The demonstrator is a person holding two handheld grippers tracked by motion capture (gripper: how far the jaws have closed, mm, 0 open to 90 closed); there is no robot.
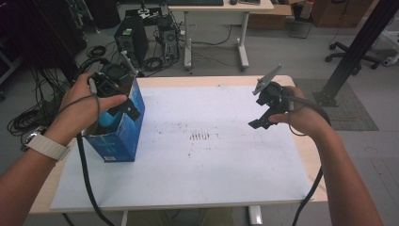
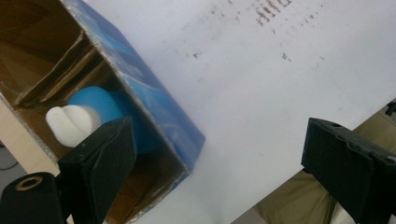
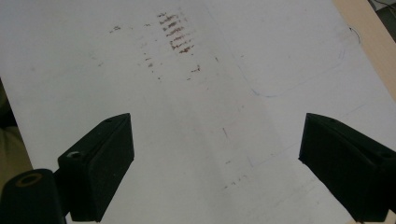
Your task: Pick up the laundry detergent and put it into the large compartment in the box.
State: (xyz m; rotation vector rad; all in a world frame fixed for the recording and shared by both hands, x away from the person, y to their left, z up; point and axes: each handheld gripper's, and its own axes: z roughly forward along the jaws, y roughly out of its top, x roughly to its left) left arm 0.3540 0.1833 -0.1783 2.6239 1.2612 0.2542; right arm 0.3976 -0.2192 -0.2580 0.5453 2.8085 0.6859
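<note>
A blue cardboard box (image 1: 123,134) stands at the table's left, its top open. Inside it lies a blue and white object (image 2: 88,114), seen from above in the left gripper view. My left gripper (image 1: 123,104) hovers over the box's mouth with its jaws wide apart and nothing between them; its midpoint (image 2: 224,163) lies just past the box wall (image 2: 154,100). My right gripper (image 1: 259,123) hangs above the white sheet (image 1: 197,141) at the right side, open and empty, its jaws spread over the bare paper (image 3: 215,140).
The white sheet carries brown smudge marks (image 1: 199,136) near its middle. Beyond the table stand a computer tower (image 1: 131,40), tangled cables on the floor, a white desk (image 1: 216,19) and a black post (image 1: 353,52) at the right.
</note>
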